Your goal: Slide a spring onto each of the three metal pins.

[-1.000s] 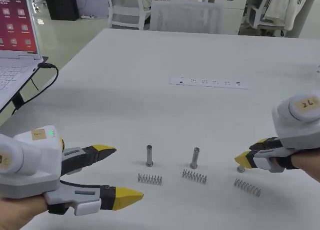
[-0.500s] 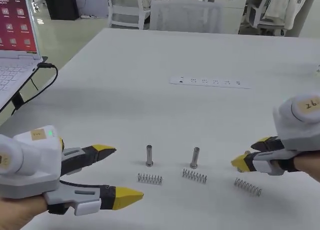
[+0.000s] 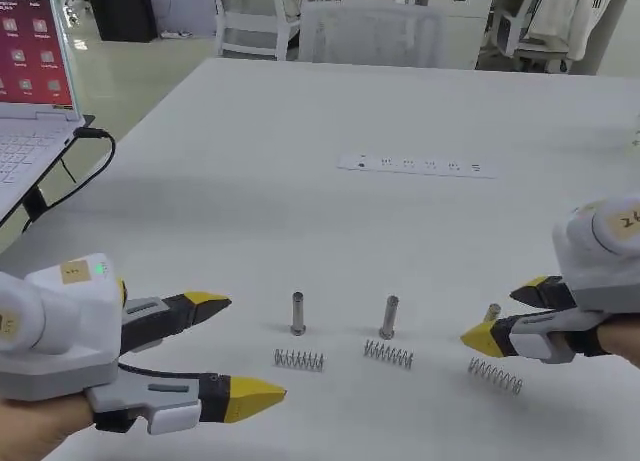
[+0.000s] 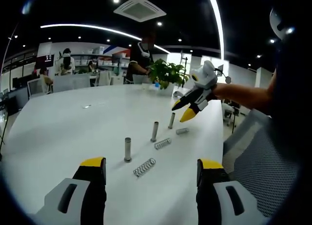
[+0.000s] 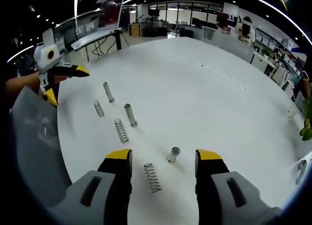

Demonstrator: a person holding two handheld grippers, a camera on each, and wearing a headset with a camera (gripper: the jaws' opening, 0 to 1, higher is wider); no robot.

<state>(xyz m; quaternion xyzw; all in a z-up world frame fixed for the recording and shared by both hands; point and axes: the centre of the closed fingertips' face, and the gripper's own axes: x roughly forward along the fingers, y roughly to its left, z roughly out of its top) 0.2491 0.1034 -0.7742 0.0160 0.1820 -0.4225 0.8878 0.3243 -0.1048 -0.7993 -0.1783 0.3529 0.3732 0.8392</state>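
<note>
Right gripper has backed off the slim metal pin; jaws wide, as on left gripper

Only real change over the last second: shifted the right claw down and out toward the lower right corner of the head view. Started off with its yellow tips right over the third pin, hiding everything but the foot. Half a second back, already sliding off and letting a bit of the pin peek out above the lower tip. Now sitting lower and further right, partly cut off by the right edge of the frame, lower tip down by the pin's foot. Uncovered the pin's top and upper shaft that way. Looks slightly wider between the two tips too, but hard to call.
</note>
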